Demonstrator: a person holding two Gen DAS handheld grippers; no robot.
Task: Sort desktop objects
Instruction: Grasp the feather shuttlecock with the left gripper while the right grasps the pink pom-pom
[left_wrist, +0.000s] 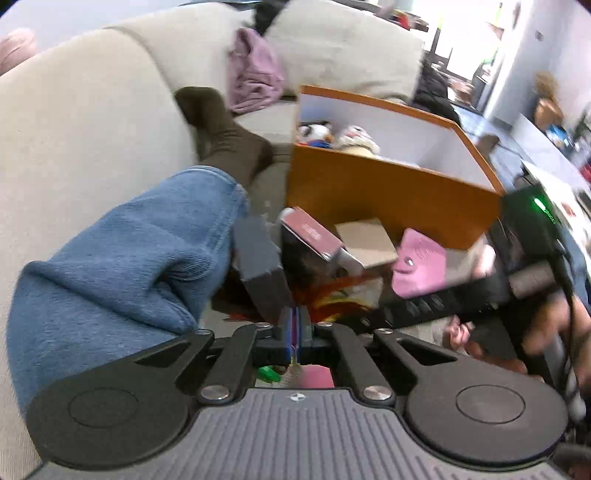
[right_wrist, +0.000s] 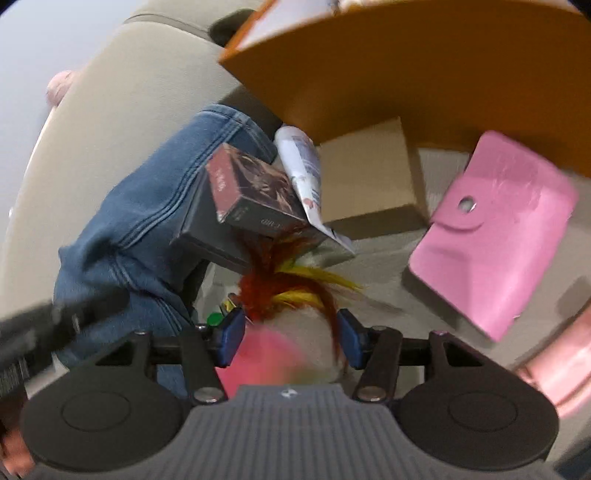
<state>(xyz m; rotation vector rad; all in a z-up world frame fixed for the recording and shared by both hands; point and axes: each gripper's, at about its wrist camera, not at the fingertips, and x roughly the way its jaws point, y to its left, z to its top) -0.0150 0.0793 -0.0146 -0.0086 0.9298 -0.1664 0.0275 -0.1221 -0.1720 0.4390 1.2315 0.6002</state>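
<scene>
L view only: toys (left_wrist: 338, 134) inside orange box (left_wrist: 388, 192).

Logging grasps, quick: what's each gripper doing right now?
Left gripper: shut, nothing visibly held.
Right gripper: open around the feather toy.

1. Beige sofa (left_wrist: 92, 110) runs behind everything I see.
2. Pink garment (left_wrist: 253, 72) is bunched on its backrest.
3. My leg in blue jeans (left_wrist: 129, 258) and a dark sock (left_wrist: 229, 136) rest on the cushion.
</scene>
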